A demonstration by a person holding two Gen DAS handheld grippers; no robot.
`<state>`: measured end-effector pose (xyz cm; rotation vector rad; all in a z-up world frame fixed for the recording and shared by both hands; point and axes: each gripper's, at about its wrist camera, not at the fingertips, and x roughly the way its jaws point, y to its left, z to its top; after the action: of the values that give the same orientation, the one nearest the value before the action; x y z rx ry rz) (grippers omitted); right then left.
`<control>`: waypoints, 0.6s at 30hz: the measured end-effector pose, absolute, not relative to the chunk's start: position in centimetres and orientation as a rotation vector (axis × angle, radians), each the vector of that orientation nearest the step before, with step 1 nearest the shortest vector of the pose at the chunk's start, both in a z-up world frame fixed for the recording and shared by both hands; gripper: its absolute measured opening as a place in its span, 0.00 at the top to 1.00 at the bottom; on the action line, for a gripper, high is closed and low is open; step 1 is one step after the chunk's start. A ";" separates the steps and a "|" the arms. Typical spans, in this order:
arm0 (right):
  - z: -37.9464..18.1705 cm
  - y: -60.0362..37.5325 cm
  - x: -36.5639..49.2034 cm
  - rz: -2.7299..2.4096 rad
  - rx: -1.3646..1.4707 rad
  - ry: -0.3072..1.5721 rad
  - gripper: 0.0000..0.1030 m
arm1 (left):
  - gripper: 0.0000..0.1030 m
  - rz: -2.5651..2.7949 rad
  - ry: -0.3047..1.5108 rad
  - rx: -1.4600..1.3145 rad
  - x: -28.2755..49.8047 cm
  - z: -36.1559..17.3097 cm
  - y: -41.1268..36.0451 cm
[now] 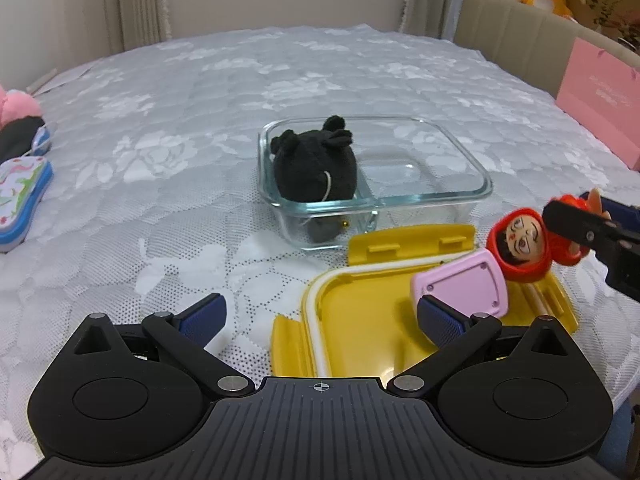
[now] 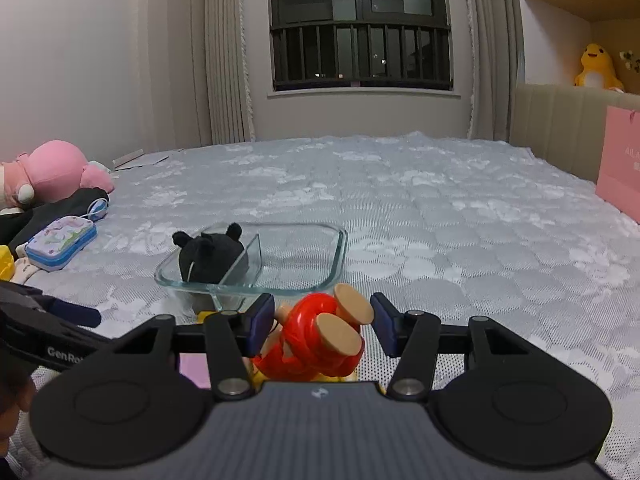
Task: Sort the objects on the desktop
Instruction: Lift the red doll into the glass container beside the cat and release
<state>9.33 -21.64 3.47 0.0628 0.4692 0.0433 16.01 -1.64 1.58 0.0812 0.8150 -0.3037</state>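
Note:
My right gripper (image 2: 320,320) is shut on a red-hooded doll (image 2: 316,340), whose tan feet point away from the camera. In the left wrist view the doll (image 1: 520,240) hangs tilted above the right end of an open yellow box (image 1: 352,320), with the right gripper (image 1: 572,224) behind it. A pink rectangular piece (image 1: 460,292) lies in the box. My left gripper (image 1: 320,312) stands open over the box's near left corner, holding nothing. Beyond it a clear glass container (image 1: 452,196) with two compartments holds a black plush (image 1: 316,168) in its left one.
All of this rests on a white quilted bed. A blue-edged pouch (image 1: 20,196) and a pink plush (image 2: 56,168) lie at the left. A pink gift bag (image 1: 600,100) leans on the beige headboard (image 1: 520,36) at the right, with a yellow plush (image 2: 596,68) above.

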 end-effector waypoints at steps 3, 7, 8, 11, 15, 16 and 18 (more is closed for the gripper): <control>3.9 -21.3 9.2 0.045 0.048 0.461 0.46 | 0.00 -0.317 0.808 0.092 15.6 1.7 -2.0; 4.8 -20.9 9.1 0.046 0.027 0.444 0.46 | 0.00 -0.330 0.799 0.095 15.2 2.0 -2.2; 5.1 -20.9 9.1 0.048 0.026 0.437 0.46 | 0.00 -0.332 0.797 0.094 15.1 2.0 -2.2; 6.0 -21.0 9.0 0.058 0.025 0.423 0.46 | 0.00 -0.334 0.788 0.094 14.8 2.3 -2.3; 7.3 -21.2 9.3 0.061 0.028 0.406 0.46 | 0.00 -0.343 0.780 0.102 14.5 2.5 -2.4; 7.6 -21.2 9.3 0.063 0.028 0.403 0.46 | 0.00 -0.344 0.779 0.103 14.5 2.5 -2.4; 8.5 -21.3 9.4 0.067 0.029 0.393 0.46 | 0.00 -0.347 0.776 0.101 14.5 2.6 -2.4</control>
<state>9.39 -21.35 8.46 0.0286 0.3925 0.0668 14.46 -2.40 2.61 0.1010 0.7763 -0.3467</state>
